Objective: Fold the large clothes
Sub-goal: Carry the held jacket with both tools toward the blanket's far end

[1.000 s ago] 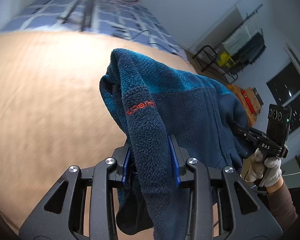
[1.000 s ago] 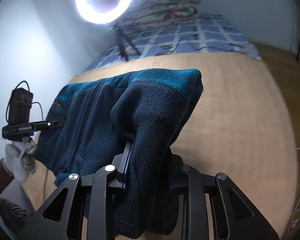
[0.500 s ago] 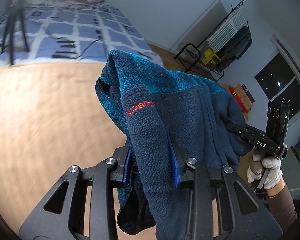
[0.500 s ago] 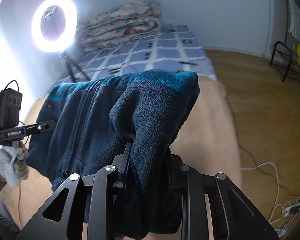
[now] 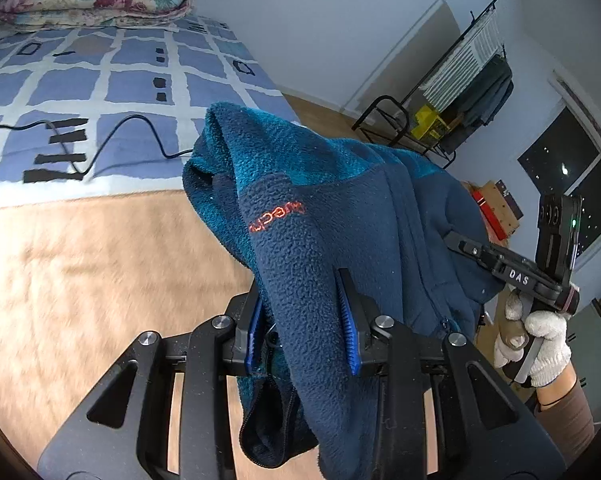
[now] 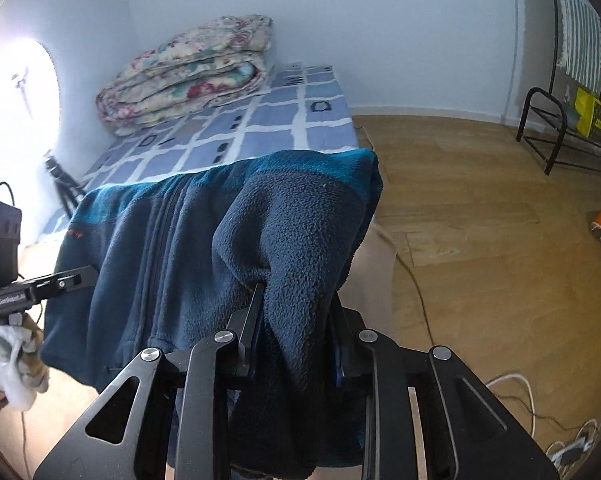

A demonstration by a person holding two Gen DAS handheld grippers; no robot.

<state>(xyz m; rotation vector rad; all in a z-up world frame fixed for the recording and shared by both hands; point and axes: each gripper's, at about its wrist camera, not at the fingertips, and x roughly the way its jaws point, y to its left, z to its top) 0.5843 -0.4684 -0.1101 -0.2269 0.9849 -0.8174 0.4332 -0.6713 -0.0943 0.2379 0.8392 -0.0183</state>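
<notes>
A navy and teal fleece jacket (image 5: 340,216) with an orange chest logo hangs stretched in the air between my two grippers. My left gripper (image 5: 300,328) is shut on one shoulder of the jacket. My right gripper (image 6: 296,320) is shut on the other shoulder of the jacket (image 6: 204,248). The fleece drapes over both sets of fingers and hides the fingertips. The right gripper also shows in the left wrist view (image 5: 512,276), held by a white-gloved hand. The left gripper also shows in the right wrist view (image 6: 32,292). The jacket is held above a tan blanket (image 5: 80,280).
A bed with a blue checked sheet (image 5: 100,80) and a folded floral quilt (image 6: 188,68) lies beyond. A black cable (image 5: 112,144) crosses the sheet. A black clothes rack (image 5: 452,104) stands on the wooden floor (image 6: 480,200). A ring light (image 6: 16,120) glares at left. Cables (image 6: 512,388) lie on the floor.
Both grippers have risen and tilted up with the jacket still held. The views now look more at the bed, quilt and far wall, less at the tan blanket.
</notes>
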